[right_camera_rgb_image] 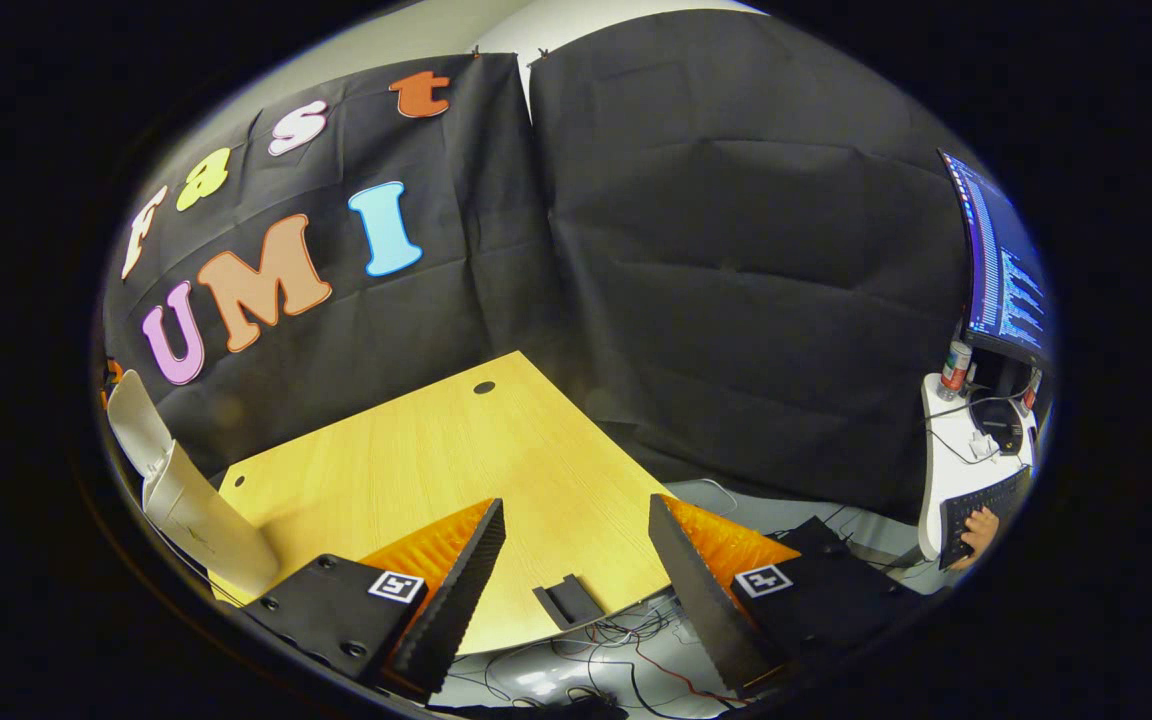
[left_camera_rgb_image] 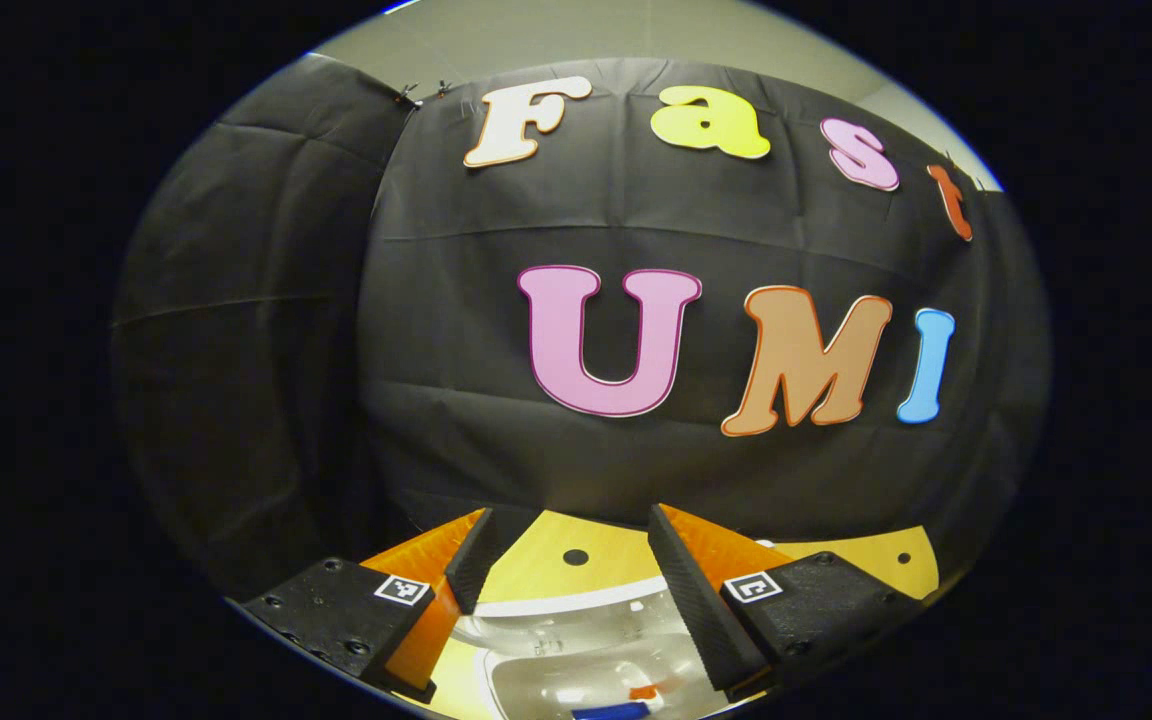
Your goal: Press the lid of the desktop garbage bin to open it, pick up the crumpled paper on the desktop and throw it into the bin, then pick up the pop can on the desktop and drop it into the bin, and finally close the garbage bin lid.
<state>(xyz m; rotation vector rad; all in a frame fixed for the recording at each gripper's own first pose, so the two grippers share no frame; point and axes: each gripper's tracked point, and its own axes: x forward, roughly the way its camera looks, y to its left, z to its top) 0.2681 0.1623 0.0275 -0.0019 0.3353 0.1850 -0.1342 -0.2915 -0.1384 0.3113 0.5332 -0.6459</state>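
My left gripper (left_camera_rgb_image: pixel 571 525) is open and hovers right above the white bin (left_camera_rgb_image: pixel 556 600), whose mouth is open below the fingers. Inside, at the bottom edge of the left gripper view, lies something blue (left_camera_rgb_image: pixel 611 712) with a bit of orange beside it; too little shows to name it. In the right gripper view the bin (right_camera_rgb_image: pixel 211 525) stands at the table's left edge with its lid (right_camera_rgb_image: pixel 136 415) raised upright. My right gripper (right_camera_rgb_image: pixel 576 508) is open and holds nothing, over the near right part of the wooden table (right_camera_rgb_image: pixel 456 450).
A black clamp (right_camera_rgb_image: pixel 566 600) sits on the table's near edge, with loose cables (right_camera_rgb_image: pixel 626 650) on the floor below. At the far right stands a white desk (right_camera_rgb_image: pixel 946 470) with a monitor (right_camera_rgb_image: pixel 1006 270), a keyboard and a person's hand (right_camera_rgb_image: pixel 981 525).
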